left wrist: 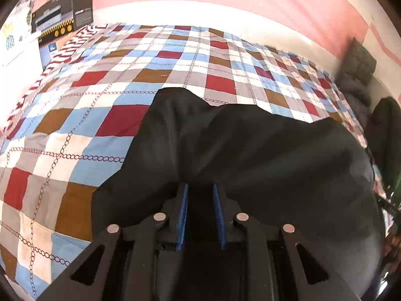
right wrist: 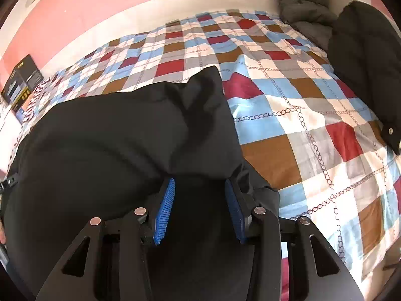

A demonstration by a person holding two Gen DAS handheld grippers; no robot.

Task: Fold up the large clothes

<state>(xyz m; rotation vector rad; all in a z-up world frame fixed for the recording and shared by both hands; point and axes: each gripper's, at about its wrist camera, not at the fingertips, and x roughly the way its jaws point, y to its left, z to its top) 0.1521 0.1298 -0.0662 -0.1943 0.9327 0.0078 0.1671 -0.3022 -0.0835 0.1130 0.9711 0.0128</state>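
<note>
we see the black garment bunched between both part-closed claws, left claw and right claw, its bulk stretching ahead across the bed, though whether the pads grip we cannot tell.

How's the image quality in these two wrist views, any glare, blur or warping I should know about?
Left wrist view: the white strip behind the checked patchwork quilt is blown out, and fisheye warping bows the bed's far edge. Right wrist view: the same bowing, with light glare at upper left. In both, the black garment reads as a nearly featureless dark mass, and the dark lens rim cuts off the corners.
</note>
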